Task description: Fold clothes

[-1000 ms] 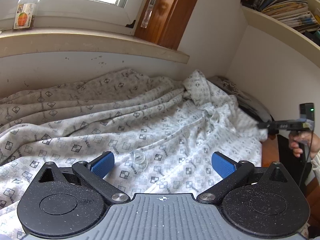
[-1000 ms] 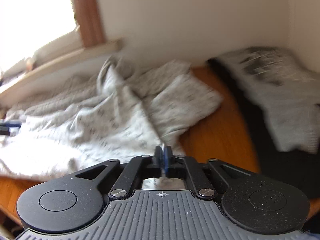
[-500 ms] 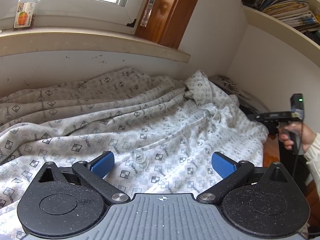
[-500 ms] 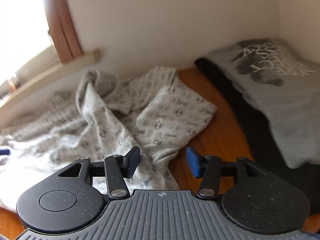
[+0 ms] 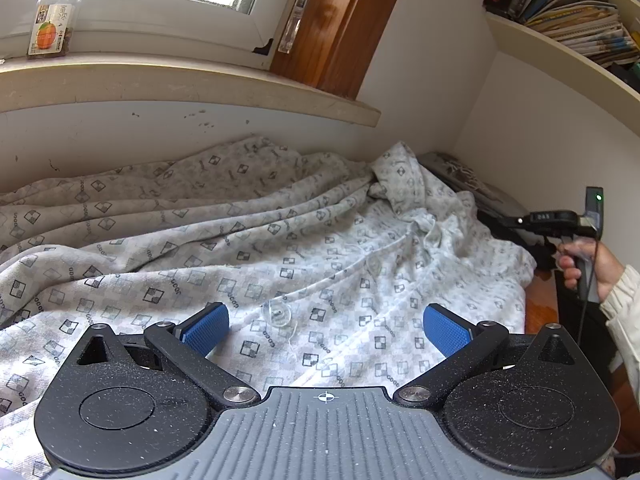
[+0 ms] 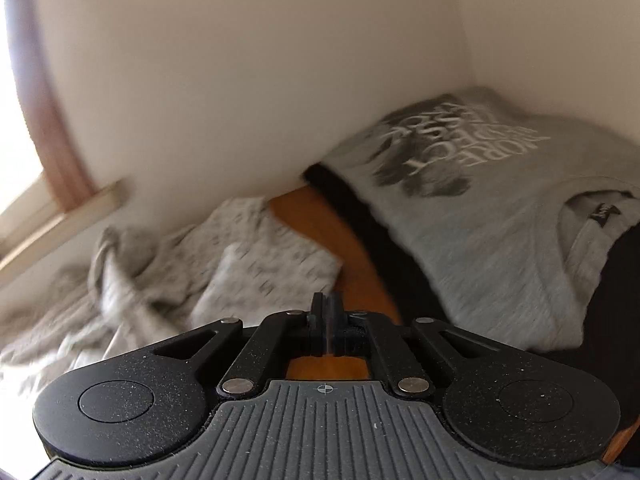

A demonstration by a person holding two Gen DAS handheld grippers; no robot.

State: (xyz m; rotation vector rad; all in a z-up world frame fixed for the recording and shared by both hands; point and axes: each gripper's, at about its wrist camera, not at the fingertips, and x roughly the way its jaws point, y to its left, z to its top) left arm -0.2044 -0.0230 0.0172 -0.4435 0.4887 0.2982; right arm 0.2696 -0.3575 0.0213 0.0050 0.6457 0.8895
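A pale patterned button shirt (image 5: 280, 240) lies crumpled across the table, one clear button (image 5: 276, 314) showing. My left gripper (image 5: 326, 320) hovers low over its front, open, nothing between the blue pads (image 5: 206, 326). In the right wrist view the shirt (image 6: 256, 264) is blurred at left. My right gripper (image 6: 326, 304) sits above bare wood just off the shirt's right edge. Its jaws are closing, pads nearly together, and nothing is between them. From the left wrist view, the right gripper (image 5: 516, 222) is held by a hand (image 5: 588, 264) past the shirt's far right edge.
A folded grey printed T-shirt (image 6: 500, 240) lies on a black garment (image 6: 360, 216) at the right of the wooden table (image 6: 320, 216). Behind are a wall, a window sill with a bottle (image 5: 52, 20), and a shelf of books (image 5: 580, 20) at upper right.
The right gripper let go of the shirt's edge, opened wide, then closed again empty while swinging right toward the grey T-shirt. The left gripper stayed still and open.
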